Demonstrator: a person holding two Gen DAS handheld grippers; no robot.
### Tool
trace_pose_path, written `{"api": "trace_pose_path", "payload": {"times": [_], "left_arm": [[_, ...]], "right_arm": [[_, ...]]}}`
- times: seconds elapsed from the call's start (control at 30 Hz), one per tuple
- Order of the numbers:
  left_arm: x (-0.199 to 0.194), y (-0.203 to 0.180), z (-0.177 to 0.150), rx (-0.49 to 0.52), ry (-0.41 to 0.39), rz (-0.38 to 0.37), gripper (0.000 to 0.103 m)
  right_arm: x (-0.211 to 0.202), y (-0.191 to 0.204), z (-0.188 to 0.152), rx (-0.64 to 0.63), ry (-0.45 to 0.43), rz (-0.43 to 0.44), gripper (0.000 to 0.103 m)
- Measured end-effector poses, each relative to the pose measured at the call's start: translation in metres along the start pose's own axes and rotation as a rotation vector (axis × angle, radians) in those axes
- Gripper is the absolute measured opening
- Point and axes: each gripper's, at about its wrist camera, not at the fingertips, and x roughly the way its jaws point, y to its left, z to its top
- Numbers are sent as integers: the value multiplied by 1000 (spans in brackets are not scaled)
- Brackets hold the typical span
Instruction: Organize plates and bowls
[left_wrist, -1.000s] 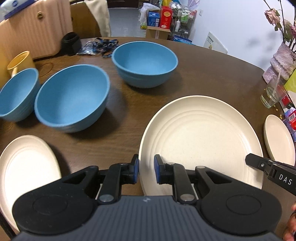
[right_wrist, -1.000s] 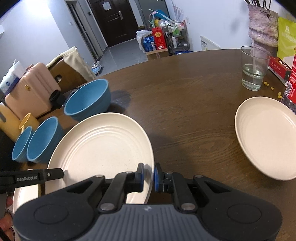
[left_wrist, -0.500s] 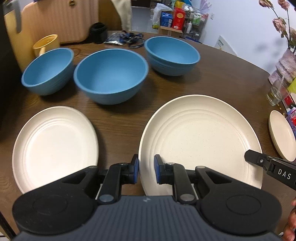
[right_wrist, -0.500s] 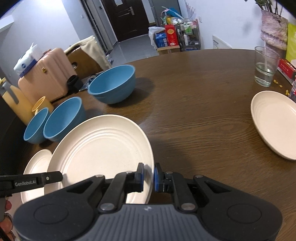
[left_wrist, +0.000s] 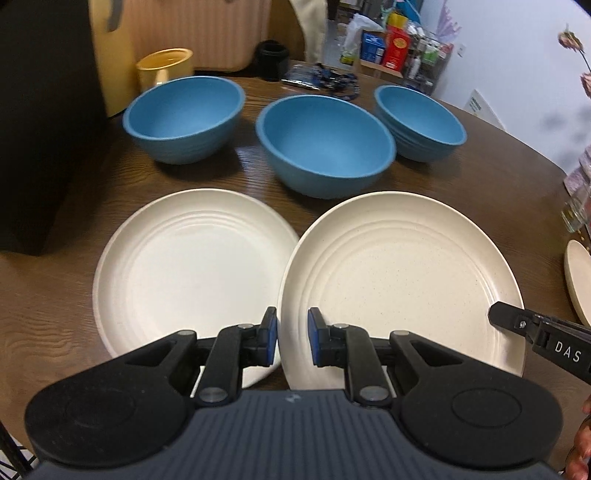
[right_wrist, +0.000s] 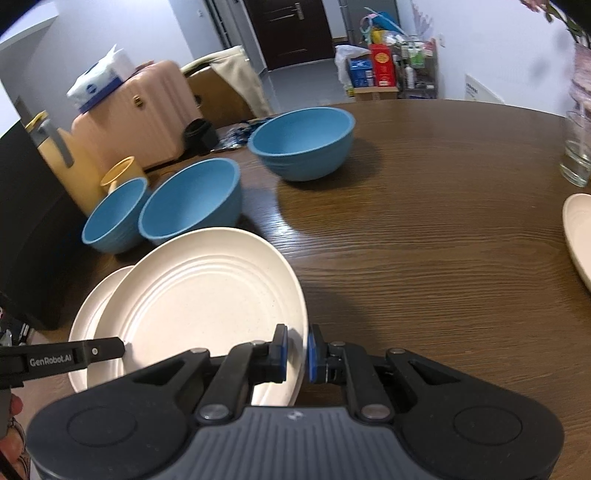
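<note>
My left tongs (left_wrist: 291, 341) & right tongs (right_wrist: 296, 352) both pinch the round, ridged cream plate (left_wrist: 399, 273); arms read "DAS", "GenRobot.AI".

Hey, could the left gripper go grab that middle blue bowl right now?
Probably not: the left gripper is shut on the rim of the cream plate it shares with the right gripper; the middle blue bowl lies beyond.

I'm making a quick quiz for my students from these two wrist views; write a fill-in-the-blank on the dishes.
Both grippers hold one cream ____ by its rim.
The number of blue bowls on the table is ____.
The held plate partly overlaps a second plate lying to its ____ in the left wrist view.

Missing: plate; three; left
</note>
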Motion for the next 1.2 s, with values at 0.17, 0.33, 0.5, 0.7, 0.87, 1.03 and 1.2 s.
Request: {"api": "trace_pose_path", "payload": {"times": [0.17, 0.33, 0.5, 0.7, 0.87, 1.03, 1.2], "left_arm": [[-2, 32, 2, -29, -4, 22, 18], [-2, 58, 2, -47, -8, 44, 18], [1, 81, 5, -61, -11, 70, 18], [7, 102, 11, -71, -15, 102, 18], [12, 118, 15, -71, -23, 130, 18], [20, 129, 18, -64, -33, 146, 18], [25, 136, 18, -54, -40, 156, 18]], "right_arm": [[9, 28, 0, -27, 11, 19, 10], [22, 56, -2, -45, 23, 38, 10], [33, 78, -2, -67, 31, 51, 10], [50, 106, 0, -94, 40, 58, 10], [63, 120, -2, -110, 47, 71, 11], [75, 135, -3, -131, 48, 68, 11], [85, 146, -2, -158, 42, 56, 11]]}}
